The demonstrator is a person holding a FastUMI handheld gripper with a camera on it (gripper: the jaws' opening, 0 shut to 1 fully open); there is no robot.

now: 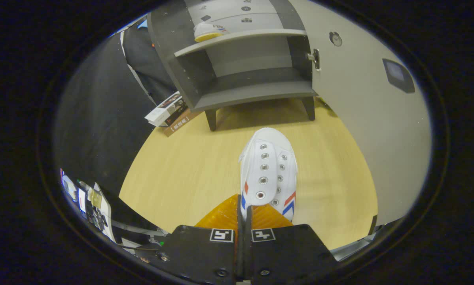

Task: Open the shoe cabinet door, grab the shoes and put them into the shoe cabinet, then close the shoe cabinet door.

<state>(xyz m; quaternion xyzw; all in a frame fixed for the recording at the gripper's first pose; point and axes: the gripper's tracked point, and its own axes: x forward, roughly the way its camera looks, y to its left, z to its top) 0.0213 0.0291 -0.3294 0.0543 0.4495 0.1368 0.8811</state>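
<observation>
My gripper point(243, 211) is shut on a white canvas shoe point(268, 170) with red and blue stripes, pinching its edge by the eyelets. The shoe hangs over the wooden floor point(181, 174), toe pointing away toward the grey shoe cabinet point(241, 67). The cabinet stands beyond the shoe on short legs. Its door point(363, 103) is swung open to the right, with a latch on its edge. A second white shoe point(207, 31) with a yellow sole lies on the upper shelf. The lower shelf point(256, 93) is bare.
Small boxes and a booklet point(169, 113) lie on the floor left of the cabinet's legs, against the black cloth wall point(98, 118). Cables and papers point(90, 202) sit at the left near my fingers.
</observation>
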